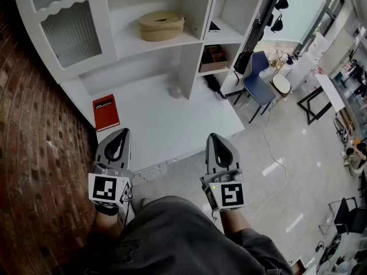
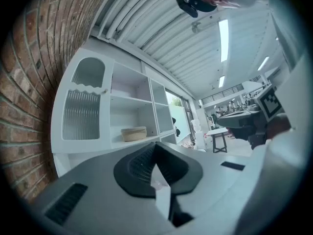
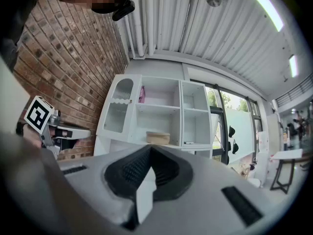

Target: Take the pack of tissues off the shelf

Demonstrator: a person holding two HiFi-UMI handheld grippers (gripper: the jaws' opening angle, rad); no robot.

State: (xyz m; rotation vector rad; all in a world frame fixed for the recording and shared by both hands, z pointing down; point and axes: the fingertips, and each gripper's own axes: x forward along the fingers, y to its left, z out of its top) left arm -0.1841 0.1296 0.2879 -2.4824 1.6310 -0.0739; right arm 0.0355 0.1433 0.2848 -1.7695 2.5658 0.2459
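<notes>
Both tools are clenched on nothing: the left gripper (image 1: 118, 135) and the right gripper (image 1: 216, 139) hang side by side in front of the person's lap, jaws pressed together, well short of the white shelf unit (image 1: 189, 67). Ahead of them on the counter (image 1: 155, 125) lie a red book (image 1: 106, 112) and a small pale round thing (image 1: 176, 91) I can't identify. A woven basket (image 1: 161, 26) sits on a shelf above. From overhead the top shelf is cut off. Only the right gripper view shows a slim pink item standing there, seemingly the pack of tissues (image 3: 142, 94), too small to be sure.
</notes>
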